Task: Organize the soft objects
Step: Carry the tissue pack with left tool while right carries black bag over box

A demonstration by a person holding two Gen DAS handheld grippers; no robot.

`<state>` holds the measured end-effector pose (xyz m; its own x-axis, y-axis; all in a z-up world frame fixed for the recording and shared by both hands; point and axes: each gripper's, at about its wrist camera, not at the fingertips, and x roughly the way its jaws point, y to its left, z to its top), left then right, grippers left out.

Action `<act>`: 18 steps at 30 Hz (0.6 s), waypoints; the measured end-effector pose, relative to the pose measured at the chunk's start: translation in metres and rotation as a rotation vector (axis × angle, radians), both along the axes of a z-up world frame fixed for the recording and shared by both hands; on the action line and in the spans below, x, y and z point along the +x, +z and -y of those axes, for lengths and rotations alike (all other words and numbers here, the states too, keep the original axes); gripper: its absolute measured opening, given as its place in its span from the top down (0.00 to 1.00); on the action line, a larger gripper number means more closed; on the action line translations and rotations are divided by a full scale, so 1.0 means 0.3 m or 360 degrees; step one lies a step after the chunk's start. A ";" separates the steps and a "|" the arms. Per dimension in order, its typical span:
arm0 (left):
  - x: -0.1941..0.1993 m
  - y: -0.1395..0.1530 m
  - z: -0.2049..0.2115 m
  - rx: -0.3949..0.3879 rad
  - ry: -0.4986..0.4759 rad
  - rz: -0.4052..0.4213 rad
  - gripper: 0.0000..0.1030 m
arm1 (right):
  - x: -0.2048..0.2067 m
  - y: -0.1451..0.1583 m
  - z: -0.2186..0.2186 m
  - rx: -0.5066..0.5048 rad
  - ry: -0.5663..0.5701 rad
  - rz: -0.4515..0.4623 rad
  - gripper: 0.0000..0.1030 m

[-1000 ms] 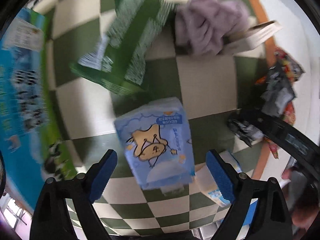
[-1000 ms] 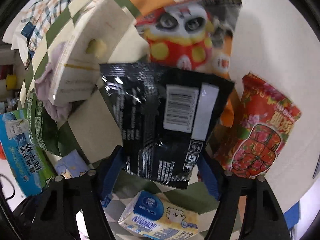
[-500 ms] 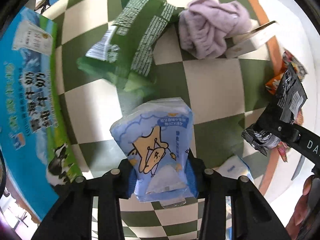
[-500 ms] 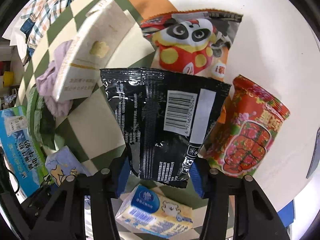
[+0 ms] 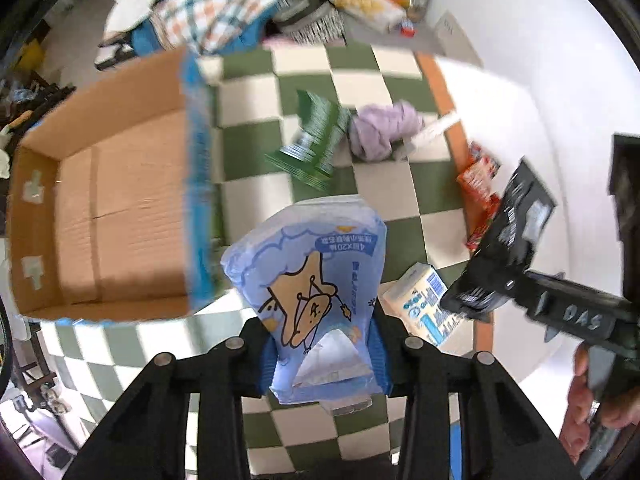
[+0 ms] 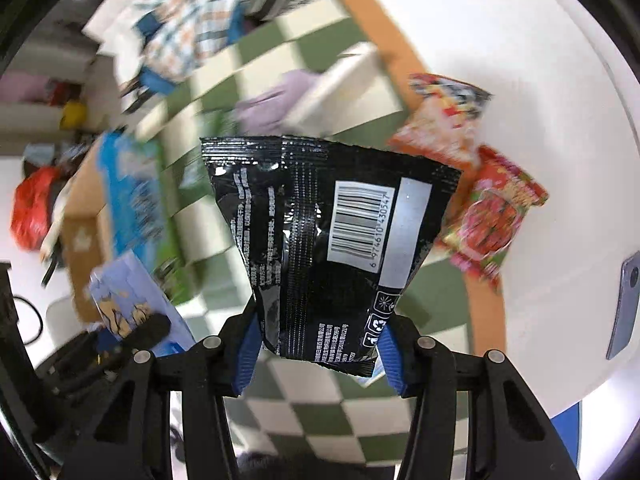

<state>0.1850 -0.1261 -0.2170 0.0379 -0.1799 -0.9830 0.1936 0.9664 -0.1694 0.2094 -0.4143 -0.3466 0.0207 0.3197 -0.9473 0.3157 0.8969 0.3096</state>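
Note:
My left gripper [image 5: 324,360] is shut on a light blue tissue pack [image 5: 312,280] with a cartoon star, held above the green checkered cloth. My right gripper [image 6: 320,348] is shut on a black snack bag [image 6: 328,240] with a barcode, lifted off the table; it also shows in the left wrist view [image 5: 508,240]. An open cardboard box [image 5: 100,220] with blue printed sides stands at the left and looks empty inside. On the cloth lie a green bag [image 5: 316,144], a lilac cloth [image 5: 380,128] and a white tissue pack [image 5: 420,304].
Red snack bags [image 6: 492,216] lie at the cloth's right edge on the white table. A flat white box [image 6: 340,88] sits beside the lilac cloth. A plaid cloth [image 5: 240,0] and clutter lie at the far end. A phone [image 6: 624,304] lies at the right.
Both grippers have closed on their packs and lifted them. The left view has risen and tilted, so the box's inside now shows. The right gripper has lifted the black bag away from the red snacks.

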 end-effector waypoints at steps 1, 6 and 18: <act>-0.003 0.011 -0.014 -0.0008 0.0020 0.0023 0.66 | -0.007 0.031 -0.018 0.0020 0.0033 0.0019 0.48; 0.037 0.133 -0.231 -0.0020 0.0180 0.0148 0.66 | -0.015 0.191 -0.292 0.0140 0.0237 0.0151 0.48; 0.376 -0.052 -0.725 -0.0010 0.0355 0.0016 0.66 | 0.226 0.277 -1.021 0.0190 0.0563 0.0205 0.48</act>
<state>0.2977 0.0915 -0.2327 0.0872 -0.1721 -0.9812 -0.0229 0.9844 -0.1747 0.2773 -0.1082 -0.2636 0.0060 0.4360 -0.8999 -0.0546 0.8987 0.4351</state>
